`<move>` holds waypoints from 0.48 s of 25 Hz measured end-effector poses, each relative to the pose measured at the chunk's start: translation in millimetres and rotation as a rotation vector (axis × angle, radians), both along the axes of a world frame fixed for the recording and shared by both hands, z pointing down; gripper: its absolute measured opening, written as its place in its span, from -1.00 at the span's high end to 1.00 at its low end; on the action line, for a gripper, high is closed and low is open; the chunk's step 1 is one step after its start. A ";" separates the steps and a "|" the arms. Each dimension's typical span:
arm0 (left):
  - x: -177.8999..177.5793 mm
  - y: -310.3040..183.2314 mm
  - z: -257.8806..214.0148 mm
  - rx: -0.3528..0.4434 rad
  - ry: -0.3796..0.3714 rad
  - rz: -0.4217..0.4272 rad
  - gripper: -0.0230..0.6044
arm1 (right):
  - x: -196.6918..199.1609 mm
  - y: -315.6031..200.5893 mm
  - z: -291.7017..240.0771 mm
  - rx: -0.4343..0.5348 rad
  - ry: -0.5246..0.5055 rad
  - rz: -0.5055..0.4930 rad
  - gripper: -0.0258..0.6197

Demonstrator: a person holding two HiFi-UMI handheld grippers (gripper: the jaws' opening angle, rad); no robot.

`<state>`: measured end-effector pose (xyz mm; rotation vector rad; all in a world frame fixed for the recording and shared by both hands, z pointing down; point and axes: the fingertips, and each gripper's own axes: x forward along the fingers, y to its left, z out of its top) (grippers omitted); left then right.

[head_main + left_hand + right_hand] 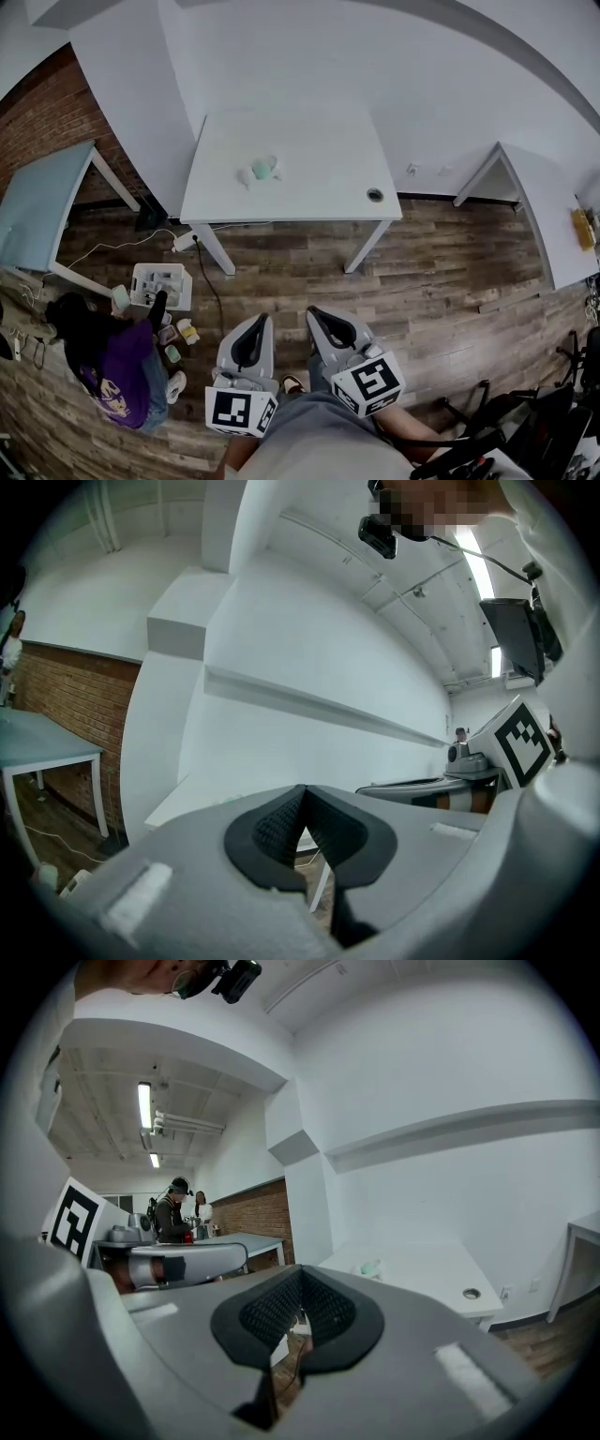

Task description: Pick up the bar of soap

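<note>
both tools are empty and closed: the left gripper (302,816) has its black ribbed pads pressed together with nothing between them, and the right gripper (298,1309) is the same, jaws together on air. they sit side by side well short of the white rectangular table (309,192), over the brown wood-plank floor (441,281) in front of its near edge. what i take to be the bar of soap (263,169), a small pale green rounded lump, lies on the table's left half, roughly midway between near and far edge, with a smaller whitish piece (245,175) just beside it and another small bit on its other side. i cannot tell for sure which of the three is the soap, so the first risk is closing on the wrong one. the second is arriving with the jaws unopened: a closed tip would only shove the lump across the smooth top, perhaps off the table. even with the jaws opened in time, soap is smooth and rounded, and a squeeze off its middle would likely squirt it out sideways. the neighbours also leave little room for a pad to slip in without knocking them. on the way in, the white power strip with its trailing leads (185,241) on the floor by the table's front left leg could catch a foot. a person in a purple top (127,366) crouches off the table's front left corner beside a white tray of small things (161,284), near enough to be bumped if the approach drifts that way.
</note>
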<state>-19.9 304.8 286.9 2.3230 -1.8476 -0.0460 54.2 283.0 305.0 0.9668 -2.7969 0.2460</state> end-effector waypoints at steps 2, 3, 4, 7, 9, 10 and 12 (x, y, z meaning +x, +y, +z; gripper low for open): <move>-2.1 -10.0 0.6 -0.004 -0.001 -0.007 0.93 | -1.6 -12.0 0.7 -0.004 -0.001 0.002 0.92; -3.0 -15.4 0.9 -0.007 -0.002 -0.009 0.93 | -2.1 -18.2 1.3 -0.008 -0.003 0.002 0.92; -3.7 -21.3 1.4 -0.010 -0.004 -0.011 0.93 | -2.5 -24.8 1.9 -0.011 -0.005 0.003 0.92; -4.7 -42.2 4.3 -0.015 -0.007 -0.012 0.93 | -2.8 -46.4 5.6 -0.015 -0.006 0.003 0.92; -3.9 -58.7 6.8 -0.019 -0.009 -0.015 0.93 | -1.3 -62.2 9.4 -0.020 -0.005 0.000 0.92; -3.1 -67.8 7.7 -0.021 -0.010 -0.017 0.93 | 0.0 -71.1 11.2 -0.024 -0.004 -0.001 0.92; -0.8 -87.0 8.1 -0.025 -0.011 -0.021 0.93 | 3.1 -90.6 13.5 -0.033 -0.003 -0.004 0.92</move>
